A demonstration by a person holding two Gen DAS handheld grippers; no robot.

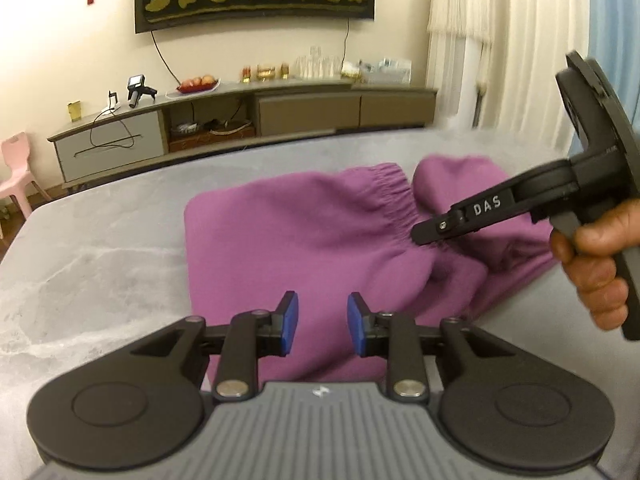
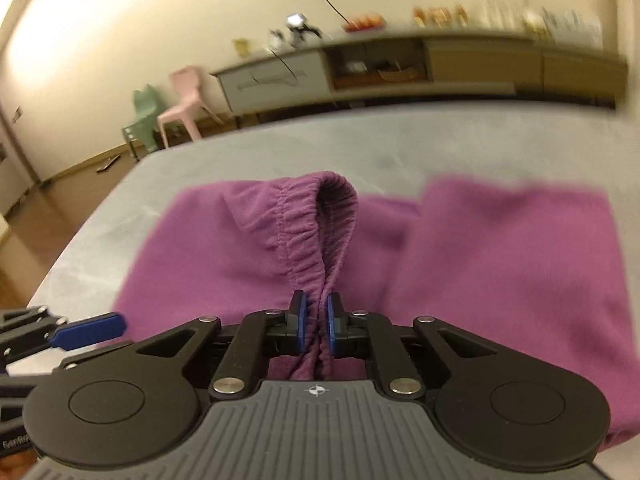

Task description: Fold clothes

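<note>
Purple fleece trousers [image 2: 500, 264] with a gathered elastic waistband [image 2: 304, 236] lie spread on a pale grey marbled table [image 1: 100, 248], the cloth covering the middle and right of the surface and reaching the near edge. In the right wrist view the right gripper [image 2: 316, 322] has its blue pads [image 2: 301, 320] pressed together on a bunched stretch of the waistband, which rises from the jaws in a raised loop towards the far side; the rest of the garment lies flat to either side. In the left wrist view this same gripper comes in from the right, held by a person's hand [image 1: 592, 264] around its handle, its tip down on the gathered band. The left gripper [image 1: 322, 324] hovers over the near part of the trousers with its blue pads a narrow gap apart and no cloth pinched between them. Beyond the far edge of the table stands a long low cabinet [image 1: 280, 108] against a cream wall, with a pink plastic chair [image 1: 16, 176] on the left
</note>
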